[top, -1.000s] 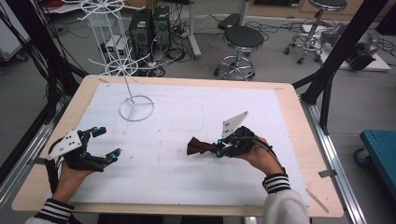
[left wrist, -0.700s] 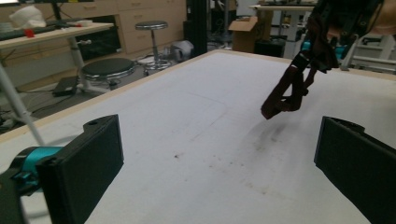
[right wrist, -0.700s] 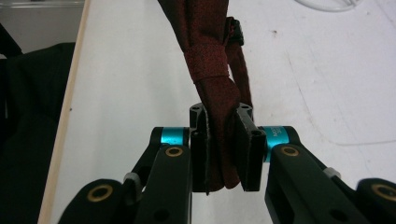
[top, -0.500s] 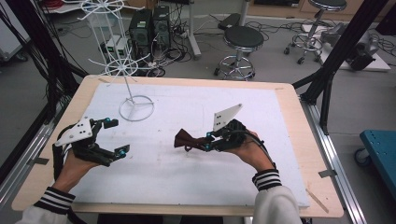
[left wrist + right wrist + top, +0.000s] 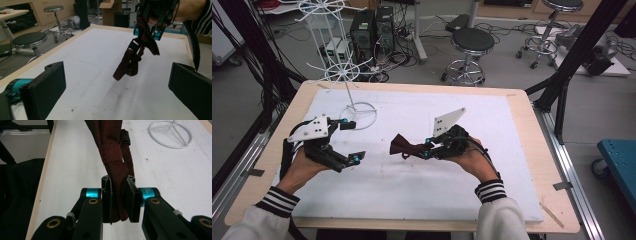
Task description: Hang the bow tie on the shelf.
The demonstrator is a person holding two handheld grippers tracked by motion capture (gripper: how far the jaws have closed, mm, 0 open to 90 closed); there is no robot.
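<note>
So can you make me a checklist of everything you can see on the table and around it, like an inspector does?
Surface: white mat on a wooden table, with small dark specks and smudges.
Job's things: dark red bow tie with a strap and black clip, held up off the mat; white wire rack standing at the far left corner.
Clutter: nothing seen.
Grippers: right gripper shut on the bow tie; left gripper open, holding nothing, pointed at the tie.
Cables: black cable running from the right gripper along the wrist; many loose cables on the floor beyond the table.
Surroundings: two round stools, computer towers, a black frame.
</note>
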